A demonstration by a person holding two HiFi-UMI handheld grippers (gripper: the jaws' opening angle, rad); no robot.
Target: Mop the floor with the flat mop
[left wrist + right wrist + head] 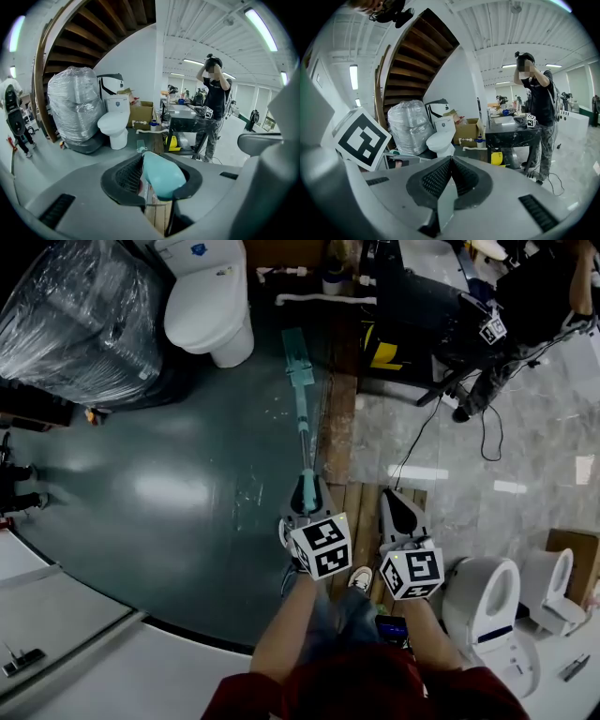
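**Head view, with both gripper views.** My left gripper [305,495] is clenched on the teal handle of the flat mop [302,413]. In the left gripper view the handle's rounded end fills the gap between the two black pads. From that grip the shaft runs toward 12 o'clock. The mop head [297,345] lies flat on the dark green floor [159,493], with a strip of wooden boards [339,418] just beside it at its 3 o'clock.

My right gripper [401,514] hangs at 3 o'clock of the left one, apart from the mop. The right gripper view shows its jaws pressed together with nothing between them.

A white toilet [208,306] stands at 10 o'clock of the mop head, and a plastic-wrapped bundle [75,320] is at the toilet's 9 o'clock. A second toilet [487,606] sits at 4 o'clock of my right gripper. In the right gripper view a person [539,108] stands beside a black table [511,133], hands raised to the head.
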